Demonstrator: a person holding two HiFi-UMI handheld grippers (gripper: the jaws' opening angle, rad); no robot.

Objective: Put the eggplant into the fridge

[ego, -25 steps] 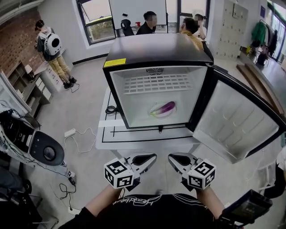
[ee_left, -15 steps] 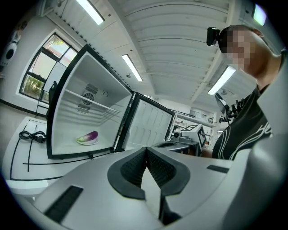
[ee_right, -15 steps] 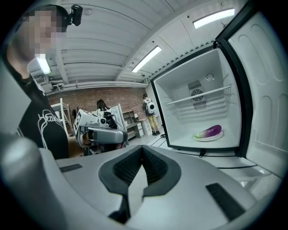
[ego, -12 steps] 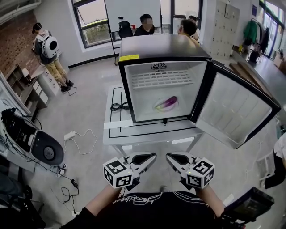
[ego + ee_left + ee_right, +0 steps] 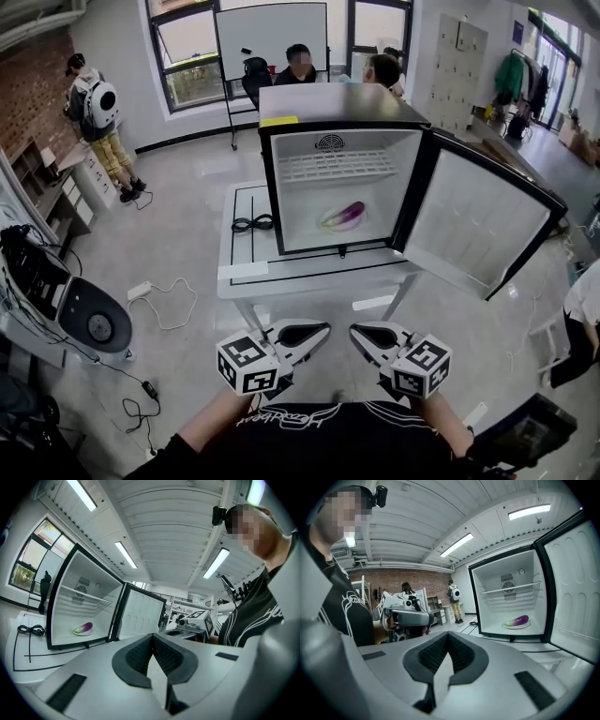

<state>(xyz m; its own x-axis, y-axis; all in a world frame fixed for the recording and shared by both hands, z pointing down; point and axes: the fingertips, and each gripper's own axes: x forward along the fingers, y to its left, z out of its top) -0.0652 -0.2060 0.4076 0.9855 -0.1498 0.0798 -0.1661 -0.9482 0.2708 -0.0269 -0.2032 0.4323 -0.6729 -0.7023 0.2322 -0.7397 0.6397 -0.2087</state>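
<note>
At the bottom centre of the head view, the left gripper [image 5: 314,332], grey plastic with black ribbed pads and a marker cube at its back, is held side by side with the matching right gripper [image 5: 364,334], just in front of the person's black shirt [image 5: 319,441]. Each claw's own view shows its two pads pressed together at the tips with nothing caught between them, so both are empty. Beyond them, in the middle of the frame, stands a white table marked with black lines [image 5: 246,277], and on its left part lies a coiled black cable [image 5: 251,223]. On the table sits a small black fridge with a white interior [image 5: 266,178], its door [image 5: 473,225] swung wide toward the right of the frame. The purple eggplant [image 5: 351,214] lies inside on a pale plate [image 5: 330,225] on the fridge floor, below a white wire shelf [image 5: 337,166], well apart from both grippers. Farther back, at the top, two seated people [image 5: 298,64] are behind the fridge, near a whiteboard [image 5: 270,37]; at upper left a person with a white backpack [image 5: 97,98] stands by a red brick wall [image 5: 33,94]
</note>
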